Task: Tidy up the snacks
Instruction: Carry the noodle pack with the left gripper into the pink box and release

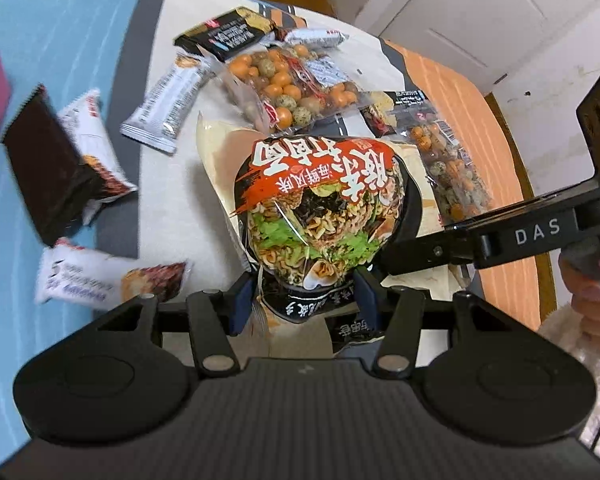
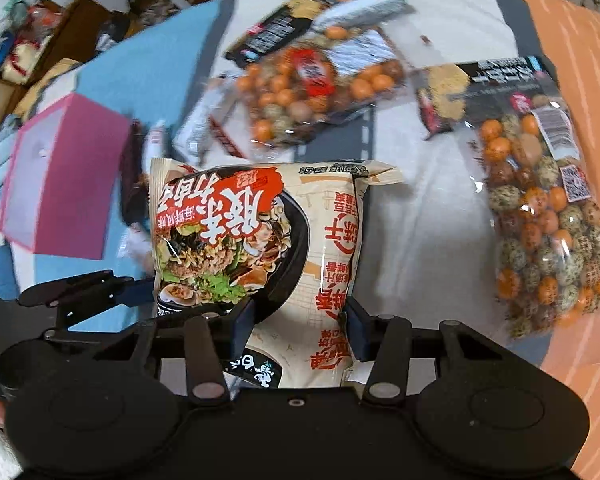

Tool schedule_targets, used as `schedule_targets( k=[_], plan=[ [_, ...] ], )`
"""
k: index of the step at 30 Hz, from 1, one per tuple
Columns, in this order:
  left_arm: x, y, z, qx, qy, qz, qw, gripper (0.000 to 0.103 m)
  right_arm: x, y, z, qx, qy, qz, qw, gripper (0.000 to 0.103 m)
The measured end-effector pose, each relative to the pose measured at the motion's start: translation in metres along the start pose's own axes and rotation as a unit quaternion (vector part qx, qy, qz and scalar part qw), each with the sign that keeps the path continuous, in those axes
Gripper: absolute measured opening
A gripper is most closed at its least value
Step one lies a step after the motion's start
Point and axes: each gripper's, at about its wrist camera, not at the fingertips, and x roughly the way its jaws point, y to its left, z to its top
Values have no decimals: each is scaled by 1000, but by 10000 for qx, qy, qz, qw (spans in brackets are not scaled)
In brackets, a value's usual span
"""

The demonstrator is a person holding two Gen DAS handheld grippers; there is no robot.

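Two grippers are applied to one item, the noodle packet [image 2: 260, 248], which lies on the cloth-covered table [image 2: 420, 216] near the middle of the spread of snacks.

At far left in the right wrist view stands the pink box [image 2: 66, 184], open side facing the packet. It is judged to be the receiving container, since it is the only bin-like object near the snacks. Several small wrapped bars [image 1: 86, 136] lie beside it on the blue part of the cloth, loose and unsorted.

Next, the left gripper [image 1: 304, 300] is clamped on the near left edge of the noodle packet; its blue pads press the film from both sides and the pack bulges upward between them. The right gripper [image 2: 300, 324] clasps the near right portion of the same packet, pads touching the wrapper on each side. A two-point hold is judged suitable here: the pack is wide, soft and crinkly, and a single pinch would let it fold or swing.

Beyond the packet lies a clear bag of coated nuts [image 2: 312, 84], with a dark wafer pack [image 2: 268, 36] behind it. At far right a second nut bag [image 2: 548, 232] rests well apart from the packet, partly on the orange stripe; both bags remain untouched.
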Motion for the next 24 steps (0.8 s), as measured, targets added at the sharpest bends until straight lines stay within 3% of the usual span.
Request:
schedule_targets(
  k=[9, 24],
  plan=[
    [-48, -3, -20, 96, -153, 397, 9990, 53, -11, 34, -19, -507, -98, 331, 9981, 54],
    [-144, 17, -69, -425, -467, 613, 9961, 53, -36, 116, -52, -1142, -80, 640, 9914, 54]
  ],
)
